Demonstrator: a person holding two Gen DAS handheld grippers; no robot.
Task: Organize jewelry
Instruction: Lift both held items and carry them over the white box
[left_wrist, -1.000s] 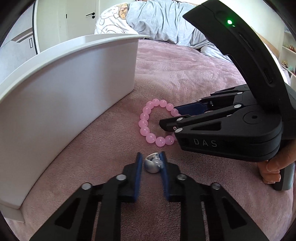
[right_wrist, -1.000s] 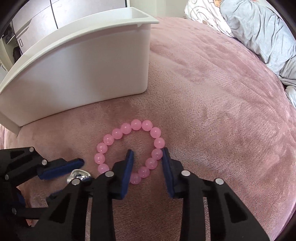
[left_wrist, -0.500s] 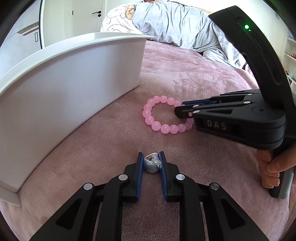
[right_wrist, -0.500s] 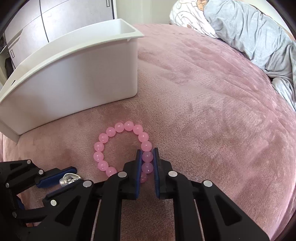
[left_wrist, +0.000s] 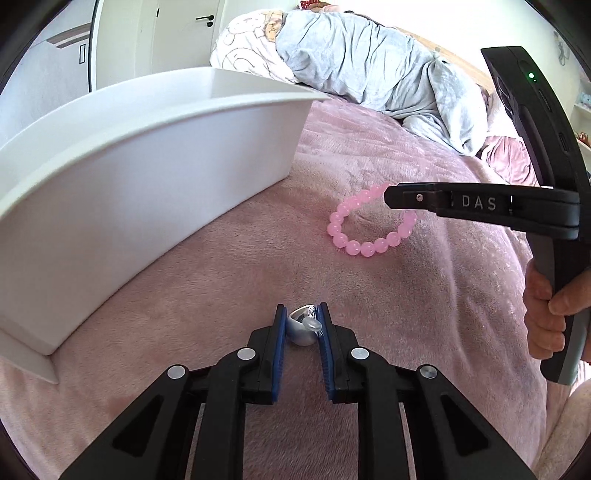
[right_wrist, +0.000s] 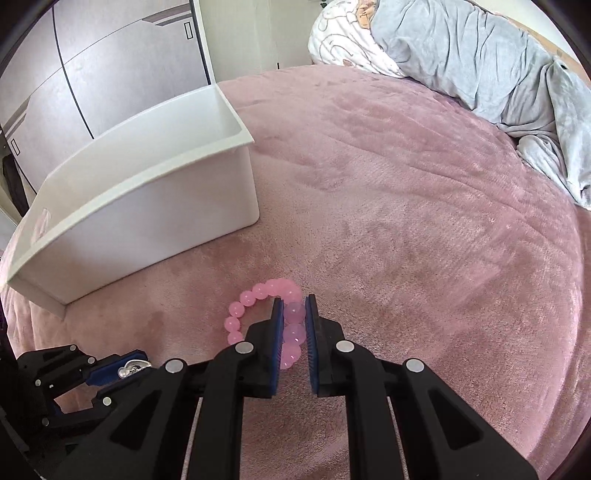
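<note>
My left gripper (left_wrist: 301, 325) is shut on a small silver ring (left_wrist: 303, 329), held just above the pink blanket. It also shows in the right wrist view (right_wrist: 125, 367) with the ring (right_wrist: 133, 366) between its blue pads. My right gripper (right_wrist: 294, 321) is shut on a pink bead bracelet (right_wrist: 291, 334) and lifts it off the blanket; the rest of the loop hangs to the left. In the left wrist view the right gripper (left_wrist: 391, 195) holds the bracelet (left_wrist: 365, 247) in the air. A white open bin (right_wrist: 147, 206) stands to the left.
The pink blanket (right_wrist: 424, 240) covers the bed. A grey duvet (right_wrist: 498, 74) and a patterned pillow (right_wrist: 343, 40) lie at the far side. Wardrobe doors (right_wrist: 110, 66) stand behind the bin. The bin (left_wrist: 129, 166) fills the left of the left wrist view.
Both grippers closed, the left on the ring and the right on the bracelet. Both have since risen from the blanket with their pieces.
</note>
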